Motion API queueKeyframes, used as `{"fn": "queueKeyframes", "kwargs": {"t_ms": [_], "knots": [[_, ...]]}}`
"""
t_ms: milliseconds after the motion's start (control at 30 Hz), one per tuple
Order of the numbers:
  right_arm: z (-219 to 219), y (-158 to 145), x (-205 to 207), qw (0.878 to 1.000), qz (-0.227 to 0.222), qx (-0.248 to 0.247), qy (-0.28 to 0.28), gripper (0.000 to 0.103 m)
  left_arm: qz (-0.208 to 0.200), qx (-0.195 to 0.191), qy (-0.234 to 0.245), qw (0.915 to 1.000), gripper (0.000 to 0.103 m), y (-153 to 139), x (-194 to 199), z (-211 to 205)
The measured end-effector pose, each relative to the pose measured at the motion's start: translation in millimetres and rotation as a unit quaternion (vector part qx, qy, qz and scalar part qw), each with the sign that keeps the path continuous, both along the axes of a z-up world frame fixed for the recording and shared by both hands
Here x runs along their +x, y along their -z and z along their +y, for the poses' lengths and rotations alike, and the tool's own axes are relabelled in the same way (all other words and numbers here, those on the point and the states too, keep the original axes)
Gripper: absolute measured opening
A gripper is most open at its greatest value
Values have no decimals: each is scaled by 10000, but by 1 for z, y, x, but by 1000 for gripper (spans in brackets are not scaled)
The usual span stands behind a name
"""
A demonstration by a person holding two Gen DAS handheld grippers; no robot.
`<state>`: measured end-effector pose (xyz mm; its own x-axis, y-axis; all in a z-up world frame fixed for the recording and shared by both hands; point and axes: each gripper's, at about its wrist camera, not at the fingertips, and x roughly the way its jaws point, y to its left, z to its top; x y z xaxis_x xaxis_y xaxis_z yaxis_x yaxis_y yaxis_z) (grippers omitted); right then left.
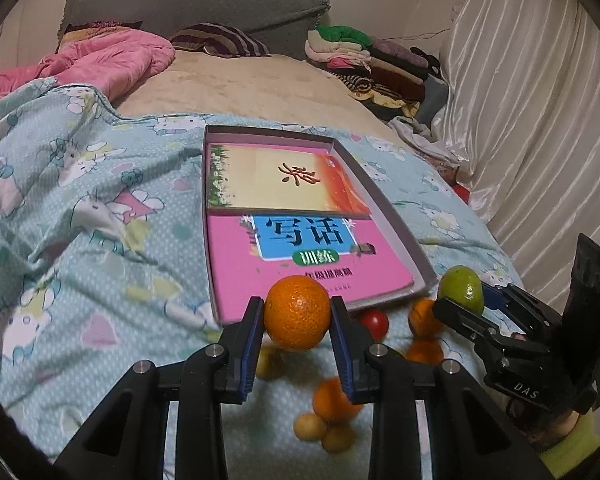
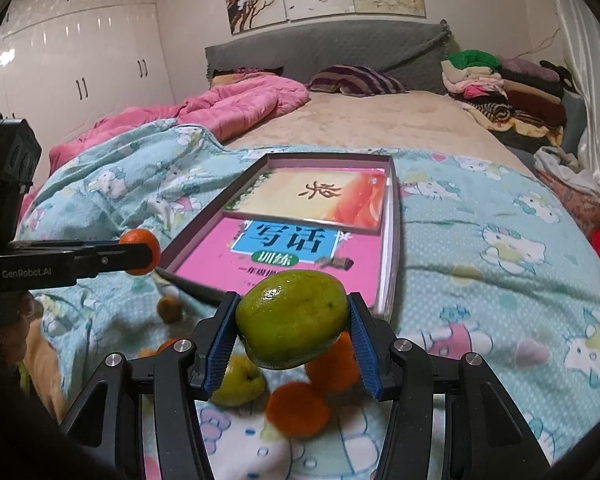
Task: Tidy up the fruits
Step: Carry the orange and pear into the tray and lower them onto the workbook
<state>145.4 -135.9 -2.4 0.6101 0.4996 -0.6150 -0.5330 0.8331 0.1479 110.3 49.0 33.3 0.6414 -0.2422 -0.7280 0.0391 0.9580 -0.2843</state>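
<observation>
My left gripper (image 1: 297, 312) is shut on an orange (image 1: 297, 312) and holds it above the bed, just before the near edge of a shallow box (image 1: 384, 200) with two books in it. My right gripper (image 2: 292, 318) is shut on a green fruit (image 2: 292, 318) held above the bed near the box (image 2: 396, 216). The right gripper with the green fruit (image 1: 461, 288) shows at the right of the left wrist view. The left gripper's orange (image 2: 142, 251) shows at the left of the right wrist view. Several loose oranges (image 1: 334, 400) and small fruits (image 2: 236, 384) lie on the blanket below.
The box rests on a light blue cartoon blanket (image 1: 80, 220). A pink quilt (image 1: 112, 56), a striped pillow (image 1: 220, 40) and a pile of folded clothes (image 1: 364, 60) lie further back. White curtains (image 1: 540, 120) hang at the right. A red fruit (image 1: 374, 322) lies by the box.
</observation>
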Motion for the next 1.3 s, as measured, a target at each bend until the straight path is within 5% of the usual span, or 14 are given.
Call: {"fn": "queueKeyframes", "kwargs": {"t_ms": [733,1300], "knots": [[18,22,78,9983,502,-309,40,55,245,349,82,9991,33,29,52,-6],[30,38,89,9957,613,-675,-137,55,416,448,98,9981,33,49,63,-7]]}}
